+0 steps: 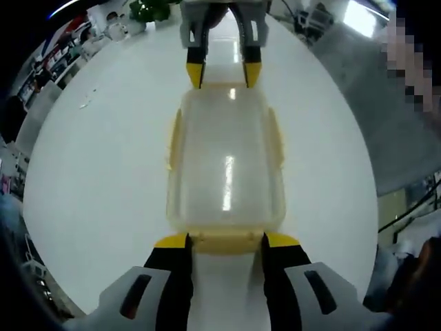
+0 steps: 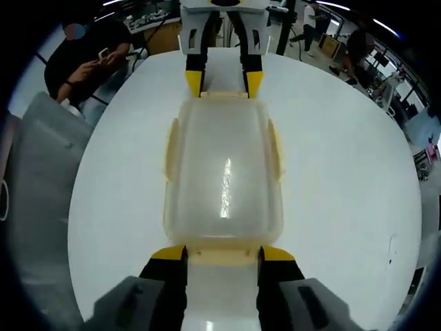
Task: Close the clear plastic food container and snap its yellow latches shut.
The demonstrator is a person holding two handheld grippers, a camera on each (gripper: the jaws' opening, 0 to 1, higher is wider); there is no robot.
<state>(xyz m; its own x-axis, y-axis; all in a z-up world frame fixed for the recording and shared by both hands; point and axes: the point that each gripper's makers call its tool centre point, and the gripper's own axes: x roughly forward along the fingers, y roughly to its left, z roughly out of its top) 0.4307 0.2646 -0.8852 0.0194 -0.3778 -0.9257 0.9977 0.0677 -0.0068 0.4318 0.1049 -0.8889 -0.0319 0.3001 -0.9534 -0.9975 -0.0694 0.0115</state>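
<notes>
Left hand-held gripper (image 1: 224, 241) and right hand-held gripper (image 2: 222, 254) stand spread at opposite short ends of the lidded container (image 1: 225, 165) in mid tabletop (image 1: 103, 172), jaws bracketing each end latch (image 1: 225, 241). Uneven pressure could slide or tip the container.

The clear, slightly frosted plastic food container (image 1: 226, 165) looks smooth and glossy, its lid catching a bright streak of ceiling light. Its pale yellow plastic latches (image 1: 225, 241) have a duller, waxy sheen. It sits on a round white table (image 1: 103, 172) whose top is smooth and semi-glossy, throwing back soft reflections. The left gripper (image 1: 226, 241) has matt black jaws with yellow plastic tips and a matt grey plastic body, and so does the right gripper (image 2: 222, 254).
</notes>
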